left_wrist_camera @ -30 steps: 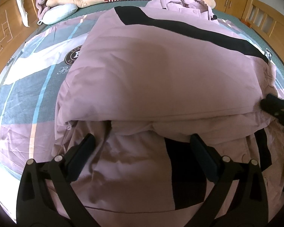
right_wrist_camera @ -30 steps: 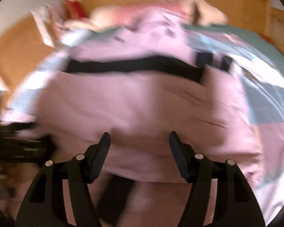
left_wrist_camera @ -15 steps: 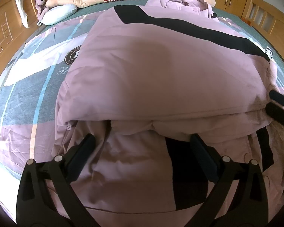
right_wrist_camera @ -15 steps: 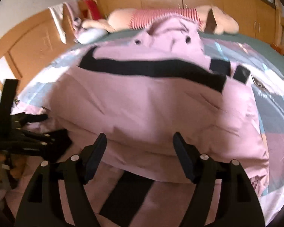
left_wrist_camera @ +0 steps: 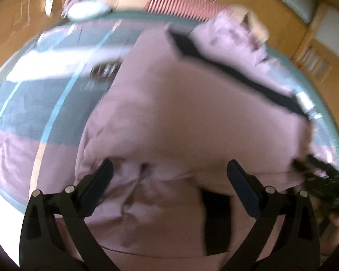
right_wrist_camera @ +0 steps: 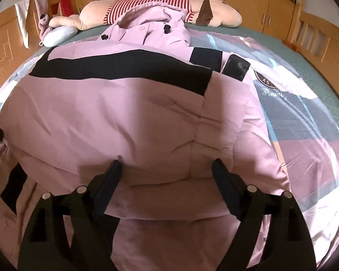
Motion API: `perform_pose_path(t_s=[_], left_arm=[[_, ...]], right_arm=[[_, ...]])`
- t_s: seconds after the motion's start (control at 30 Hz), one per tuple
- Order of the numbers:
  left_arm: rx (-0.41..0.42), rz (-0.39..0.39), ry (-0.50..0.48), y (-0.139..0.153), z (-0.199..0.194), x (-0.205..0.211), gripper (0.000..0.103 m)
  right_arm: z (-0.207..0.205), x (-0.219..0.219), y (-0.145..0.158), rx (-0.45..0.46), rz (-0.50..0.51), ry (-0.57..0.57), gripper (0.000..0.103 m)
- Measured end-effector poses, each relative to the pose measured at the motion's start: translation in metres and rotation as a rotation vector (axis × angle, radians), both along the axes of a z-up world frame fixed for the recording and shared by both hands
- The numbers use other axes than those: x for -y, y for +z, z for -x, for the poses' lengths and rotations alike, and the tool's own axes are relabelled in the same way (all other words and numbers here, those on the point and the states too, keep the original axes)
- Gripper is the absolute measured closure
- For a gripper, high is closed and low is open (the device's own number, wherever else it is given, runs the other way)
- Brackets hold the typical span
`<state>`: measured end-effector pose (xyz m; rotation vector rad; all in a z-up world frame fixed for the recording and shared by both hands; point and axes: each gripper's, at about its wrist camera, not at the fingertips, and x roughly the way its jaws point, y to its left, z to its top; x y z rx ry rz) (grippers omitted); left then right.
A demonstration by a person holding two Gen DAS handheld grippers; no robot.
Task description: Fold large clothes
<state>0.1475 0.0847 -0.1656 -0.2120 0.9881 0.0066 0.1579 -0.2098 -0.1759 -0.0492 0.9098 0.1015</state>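
A big puffy pink coat (right_wrist_camera: 124, 117) with a black band across it lies folded over on the bed, its hood toward the pillows. My right gripper (right_wrist_camera: 167, 164) hovers over the near folded edge, jaws opening and wide, pads not pressing on the cloth. In the blurred left wrist view the same pink coat (left_wrist_camera: 192, 117) fills the middle. My left gripper (left_wrist_camera: 169, 164) stands open over its near left edge, holding nothing. The right gripper (left_wrist_camera: 314, 164) shows as a dark shape at that view's right edge.
The bed wears a sheet (right_wrist_camera: 316, 122) of grey, pink and white blocks with a round badge. A long plush toy (right_wrist_camera: 160, 6) in a red striped shirt lies at the head, with a pale blue cushion (right_wrist_camera: 58, 36). Wooden bed rails (right_wrist_camera: 316, 36) and cupboards surround it.
The right gripper's jaws have spread wider and its view has steadied over the coat's folded edge. The left gripper has shifted and rolled, so its view is now tilted and blurred.
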Motion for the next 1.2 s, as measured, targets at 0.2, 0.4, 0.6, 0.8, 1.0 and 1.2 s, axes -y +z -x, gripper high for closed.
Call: perform_pose_path(t_s=[0.2, 0.4, 0.6, 0.8, 1.0, 1.2], left_arm=[[-0.035, 0.027, 0.009, -0.015, -0.008, -0.005, 0.002], [-0.039, 0.02, 0.012, -0.016, -0.007, -0.003, 0.002], [-0.035, -0.007, 0.015, -0.017, -0.007, 0.002, 0.002], [-0.053, 0.028, 0.017, -0.018, -0.009, -0.001, 0.002], [-0.068, 0.05, 0.025, -0.02, -0.01, -0.003, 0.002], [-0.063, 0.039, 0.027, -0.021, -0.011, -0.002, 0.002]], right_arm=[[0.0, 0.005, -0.004, -0.017, 0.003, -0.005, 0.011], [0.018, 0.013, 0.021, 0.147, -0.025, -0.08, 0.01], [0.025, 0.027, 0.033, 0.24, -0.069, -0.142, 0.01], [0.001, 0.027, -0.006, 0.014, -0.032, -0.159, 0.01], [0.001, 0.023, -0.008, 0.006, -0.014, -0.147, 0.005], [-0.002, 0.02, -0.01, 0.001, -0.002, -0.14, 0.001]])
